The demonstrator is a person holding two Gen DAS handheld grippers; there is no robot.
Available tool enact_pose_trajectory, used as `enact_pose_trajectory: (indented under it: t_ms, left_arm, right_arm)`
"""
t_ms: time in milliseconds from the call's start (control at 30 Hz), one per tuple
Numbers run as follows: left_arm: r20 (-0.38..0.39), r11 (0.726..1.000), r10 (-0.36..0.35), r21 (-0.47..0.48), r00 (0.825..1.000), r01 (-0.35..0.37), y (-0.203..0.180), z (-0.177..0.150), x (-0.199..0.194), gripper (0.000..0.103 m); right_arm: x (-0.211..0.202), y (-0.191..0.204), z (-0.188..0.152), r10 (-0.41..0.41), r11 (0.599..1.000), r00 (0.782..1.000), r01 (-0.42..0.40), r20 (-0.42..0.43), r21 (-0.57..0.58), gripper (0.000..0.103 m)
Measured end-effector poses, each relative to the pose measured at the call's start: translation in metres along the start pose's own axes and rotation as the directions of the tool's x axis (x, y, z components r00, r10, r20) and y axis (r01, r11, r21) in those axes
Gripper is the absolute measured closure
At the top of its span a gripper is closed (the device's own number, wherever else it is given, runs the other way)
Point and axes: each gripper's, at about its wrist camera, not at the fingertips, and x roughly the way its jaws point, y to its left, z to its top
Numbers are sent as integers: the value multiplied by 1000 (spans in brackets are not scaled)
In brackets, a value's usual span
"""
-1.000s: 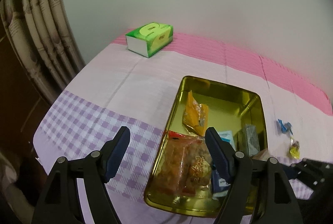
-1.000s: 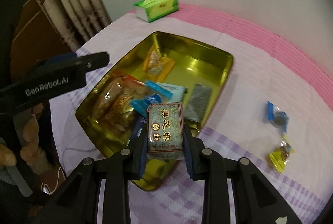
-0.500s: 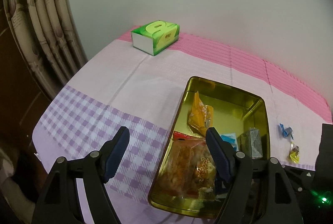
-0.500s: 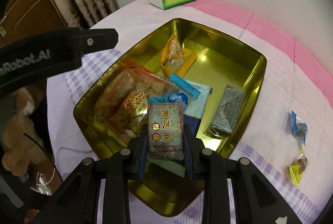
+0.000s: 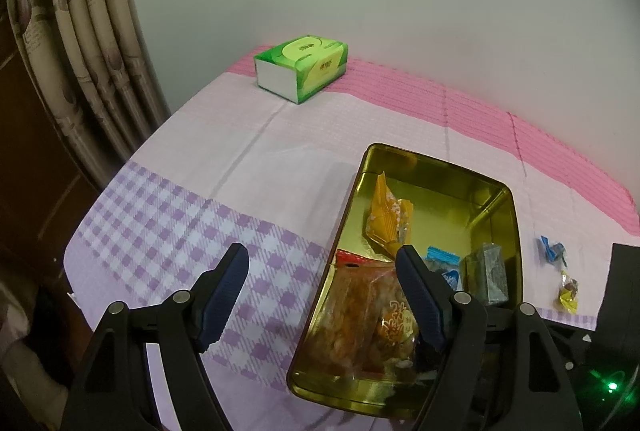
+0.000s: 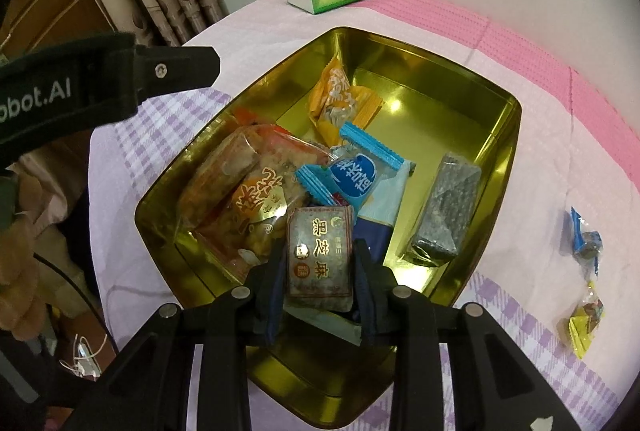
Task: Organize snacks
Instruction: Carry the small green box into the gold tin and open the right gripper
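Since a second ago the right tool (image 6: 320,271) has carried the brown sesame-snack packet (image 6: 320,257) from the gold metal tin's (image 6: 500,167) near rim to above its contents, clenched on it, likely for dropping in. The left tool (image 5: 322,295) hangs released, empty, over the bench's checked near edge.

Left gripper (image 5: 322,295) spread wide; right gripper (image 6: 320,277) clamped
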Motion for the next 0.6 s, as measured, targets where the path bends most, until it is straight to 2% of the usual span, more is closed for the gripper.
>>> enact_pose_trajectory:
  t_ms: [133, 300, 600]
  left_arm:
    - [-9, 1000, 5, 6, 1000, -5, -1, 0, 2, 27]
    - [-12, 1000, 8, 6, 1000, -7, 0, 0, 2, 27]
    - [-34, 1000, 9, 0, 999, -9, 2, -2, 6, 27]
  right_arm:
    - [-2, -1, 0, 3, 1000, 1000, -3, 4, 5, 71]
    - [-7, 0, 0, 2, 1000, 1000, -2, 21, 12, 63]
    - [-30, -12, -1, -10, 998, 997, 4, 81, 65, 57]
